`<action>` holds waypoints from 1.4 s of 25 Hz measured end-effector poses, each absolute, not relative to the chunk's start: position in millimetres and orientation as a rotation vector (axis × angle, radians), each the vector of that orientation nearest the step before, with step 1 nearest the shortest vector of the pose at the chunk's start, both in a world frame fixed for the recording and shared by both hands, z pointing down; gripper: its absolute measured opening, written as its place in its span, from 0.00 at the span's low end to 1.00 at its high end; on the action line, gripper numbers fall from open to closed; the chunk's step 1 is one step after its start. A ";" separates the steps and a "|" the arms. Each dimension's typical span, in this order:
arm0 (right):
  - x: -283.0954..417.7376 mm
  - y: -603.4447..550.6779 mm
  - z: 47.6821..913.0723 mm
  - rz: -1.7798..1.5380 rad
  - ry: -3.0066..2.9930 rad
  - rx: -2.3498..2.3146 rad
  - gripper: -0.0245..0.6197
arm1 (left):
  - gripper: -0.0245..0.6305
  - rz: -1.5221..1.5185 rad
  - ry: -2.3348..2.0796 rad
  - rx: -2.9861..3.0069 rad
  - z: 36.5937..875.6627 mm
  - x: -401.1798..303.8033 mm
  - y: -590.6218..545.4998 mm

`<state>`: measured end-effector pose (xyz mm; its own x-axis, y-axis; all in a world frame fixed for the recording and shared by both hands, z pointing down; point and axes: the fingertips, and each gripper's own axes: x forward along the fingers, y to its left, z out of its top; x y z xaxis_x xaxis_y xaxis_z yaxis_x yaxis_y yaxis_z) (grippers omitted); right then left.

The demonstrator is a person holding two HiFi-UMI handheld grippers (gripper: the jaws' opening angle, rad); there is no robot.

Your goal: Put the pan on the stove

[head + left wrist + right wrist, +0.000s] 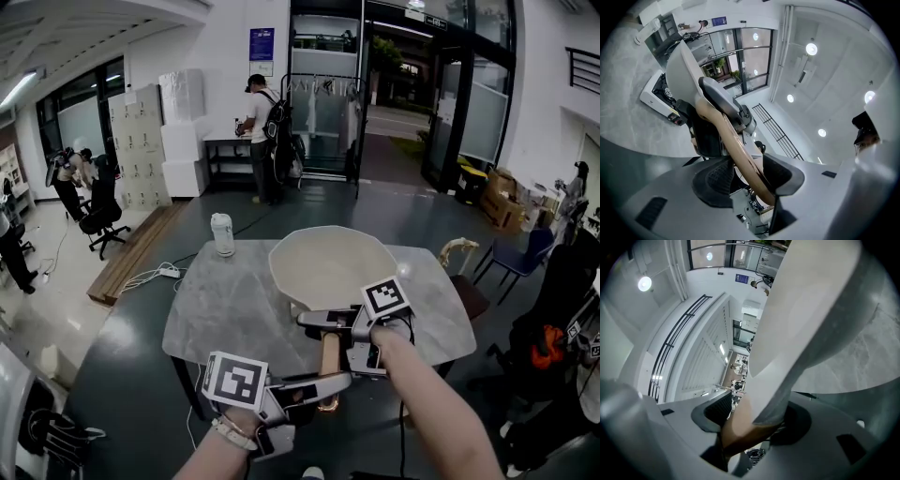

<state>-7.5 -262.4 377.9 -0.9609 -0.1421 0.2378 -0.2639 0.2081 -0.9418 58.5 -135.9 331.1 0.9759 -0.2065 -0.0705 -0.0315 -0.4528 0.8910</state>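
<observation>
Holding the pan (328,267) by its wooden handle (329,361) with both tools, the person appears to be in the carrying step, with the setting-down not yet done. The left claw (323,382) is clamped across the handle near its free end, its pads pressed on the wood from either side in the left gripper view. The right claw (323,319) is clamped further up, where the wood meets the grey neck under the bowl, as the right gripper view shows. In the head view the cream bowl of the pan sits over the near middle of the marble bench (216,309), handle pointing back toward the person; whether its base touches anything underneath cannot be told from here. The stove (652,96) shows only in the left gripper view, as a white unit with a dark top lying on the bench just past the pan's far side; in the head view the pan seems to hide it. My reading is that the next move calls for bringing the bowl squarely over that dark top, keeping the pan level with both grips firm, lowering it until it rests flat, and only then letting the claws part. By count there is one pan, one stove, one bench, two claws, and one small white bottle (223,234) standing near the bench's far left edge, well apart from the pan.
</observation>
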 end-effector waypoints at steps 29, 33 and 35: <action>8.8 -361.0 482.7 1.868 -2.289 0.333 0.44 | 0.35 -0.145 -0.205 2.042 432.0 80.3 -242.2; 14.5 -383.7 479.6 1.894 -2.281 0.369 0.43 | 0.35 -0.100 -0.197 2.022 432.6 81.3 -264.5; 14.5 -395.8 472.2 1.921 -2.265 0.384 0.43 | 0.35 -0.096 -0.186 2.003 422.4 78.9 -276.4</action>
<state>14.5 -395.8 472.2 -0.9565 -0.0990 0.2744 -0.2869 0.1489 -0.9463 78.9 -276.4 422.4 0.9846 -0.1740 0.0155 -0.0879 -0.4164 0.9049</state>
